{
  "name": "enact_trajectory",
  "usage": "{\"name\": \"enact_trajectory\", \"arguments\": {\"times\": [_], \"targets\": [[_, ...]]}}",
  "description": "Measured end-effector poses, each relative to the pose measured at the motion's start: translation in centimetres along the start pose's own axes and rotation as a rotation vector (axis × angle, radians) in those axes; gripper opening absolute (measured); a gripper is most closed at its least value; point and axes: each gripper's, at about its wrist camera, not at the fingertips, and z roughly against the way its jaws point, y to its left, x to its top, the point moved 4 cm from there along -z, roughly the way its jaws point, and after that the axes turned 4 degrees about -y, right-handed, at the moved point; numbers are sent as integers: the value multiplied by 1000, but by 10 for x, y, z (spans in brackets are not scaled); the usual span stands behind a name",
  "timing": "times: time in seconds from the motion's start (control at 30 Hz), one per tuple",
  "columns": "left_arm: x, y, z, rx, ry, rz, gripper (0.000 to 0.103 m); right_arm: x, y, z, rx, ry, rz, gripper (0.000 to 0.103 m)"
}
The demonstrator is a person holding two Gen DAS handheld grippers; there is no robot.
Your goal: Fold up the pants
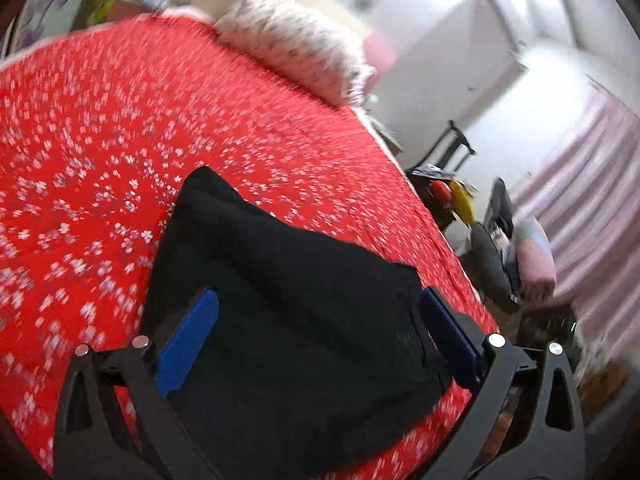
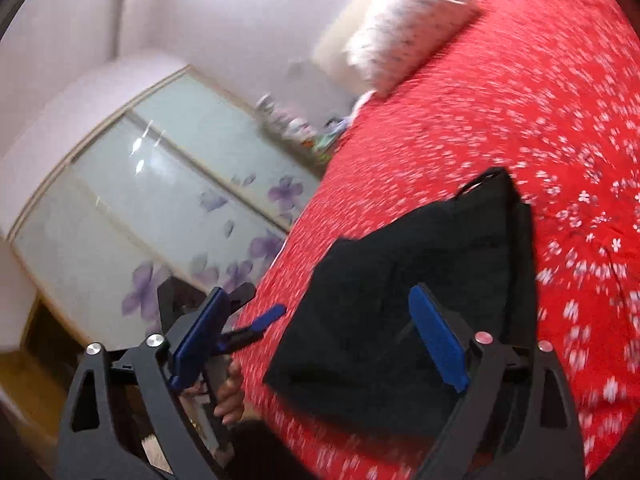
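The black pants (image 1: pixel 280 300) lie folded into a thick bundle on the red flowered bedspread (image 1: pixel 100 140). My left gripper (image 1: pixel 318 340) hovers over the bundle's near end, its blue pads (image 1: pixel 188 344) spread wide on either side and not pressing the cloth. In the right wrist view the pants (image 2: pixel 420 280) lie near the bed's left edge. My right gripper (image 2: pixel 320 340) is open just above them, with nothing between its pads (image 2: pixel 438 340). A hand (image 2: pixel 232 392) holds the left gripper beside the bed, and one of that gripper's blue fingers (image 2: pixel 269 316) shows.
A white flowered pillow (image 1: pixel 292 52) lies at the head of the bed. A wardrobe with glass sliding doors and purple flowers (image 2: pixel 160 220) stands along one side. On the other side are a pink curtain (image 1: pixel 580 200) and a pile of bags and clothes (image 1: pixel 500 248).
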Motion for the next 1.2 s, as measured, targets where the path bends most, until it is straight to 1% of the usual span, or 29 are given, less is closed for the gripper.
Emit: {"name": "enact_trajectory", "arguments": {"times": [0.1, 0.17, 0.2, 0.23, 0.27, 0.3, 0.37, 0.43, 0.47, 0.53, 0.57, 0.6, 0.63, 0.67, 0.7, 0.8, 0.87, 1.0, 1.03, 1.07, 1.2], "targets": [[-18, -10, 12, 8, -10, -77, 101, -21, 7, 10, 6, 39, 17, 95], [-31, -9, 10, 35, 20, -112, 101, -34, -3, 7, -64, 83, 1, 96], [-42, -5, 2, 60, 59, -108, 101, -41, -12, 4, -100, 117, -28, 96], [-50, 0, -2, 66, 74, -107, 100, -48, -20, 1, -103, 138, -62, 96], [-57, 1, -3, 68, 63, -121, 100, -54, -26, 3, -90, 130, -91, 96], [-64, -1, -3, 78, 50, -170, 100, -55, -27, 5, -88, 123, -92, 95], [-68, -3, -4, 94, 51, -204, 100, -56, -25, 4, -96, 127, -64, 95], [-71, -4, -4, 96, 35, -244, 101, -54, -22, 0, -102, 124, -27, 95], [-72, -5, -3, 94, 21, -271, 101, -50, -16, 3, -99, 105, -6, 95], [-73, -6, 4, 90, -19, -286, 101, -34, -10, 14, -90, 10, 23, 95], [-71, -7, 11, 76, -51, -276, 101, -22, -14, 24, -112, -79, 22, 95], [-70, -6, 16, 66, -75, -266, 101, -17, -18, 33, -138, -121, 6, 95], [-68, -5, 19, 62, -89, -258, 101, -10, -29, 35, -176, -142, -20, 95], [-65, -2, 22, 62, -103, -246, 101, -3, -44, 33, -229, -146, -58, 95], [-62, 2, 25, 63, -118, -222, 101, 0, -54, 30, -259, -143, -88, 95], [-55, 17, 27, 89, -125, -139, 101, 3, -73, 16, -280, -114, -163, 94], [-53, 31, 25, 104, -114, -70, 101, 2, -78, 8, -312, -92, -162, 94], [-53, 51, 25, 99, -87, 43, 101, -1, -79, -11, -348, -45, -150, 94], [-53, 55, 25, 97, -86, 59, 101, 0, -80, -14, -373, -36, -144, 94], [-53, 58, 26, 94, -85, 79, 101, -1, -83, -14, -377, -28, -147, 94], [-52, 65, 27, 96, -82, 110, 101, -4, -87, -24, -368, 6, -137, 94]]}}
